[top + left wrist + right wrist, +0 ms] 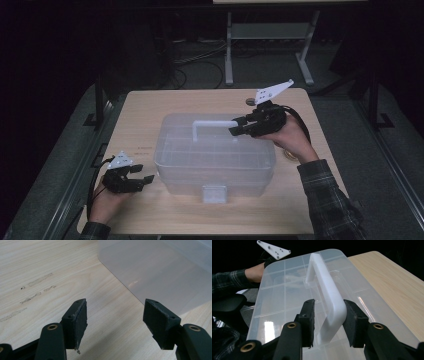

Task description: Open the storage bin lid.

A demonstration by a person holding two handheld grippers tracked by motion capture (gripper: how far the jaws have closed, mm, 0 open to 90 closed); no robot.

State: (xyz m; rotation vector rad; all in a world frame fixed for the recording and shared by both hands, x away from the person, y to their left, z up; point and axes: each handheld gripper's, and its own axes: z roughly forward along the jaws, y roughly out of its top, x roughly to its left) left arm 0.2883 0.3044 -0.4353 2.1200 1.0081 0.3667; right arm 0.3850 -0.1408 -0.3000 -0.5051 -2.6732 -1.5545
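Observation:
A clear plastic storage box (215, 155) with a white handle (212, 125) on its lid stands in the middle of the wooden table (140, 110). My right gripper (234, 131) reaches in from the right at the handle's right end. In the right gripper view the handle (329, 297) lies between its jaws (328, 317); the right pad is against it and a narrow gap shows at the left pad. My left gripper (144, 174) rests low at the box's front left corner. It stands open (115, 320) over bare wood, with the box wall (162, 270) just ahead.
A white latch (214, 193) sits on the box's front face. Two small round objects (250, 101) (289, 155) lie on the table by the right hand. Beyond the table's far edge are dark floor, cables and a desk frame (229, 50).

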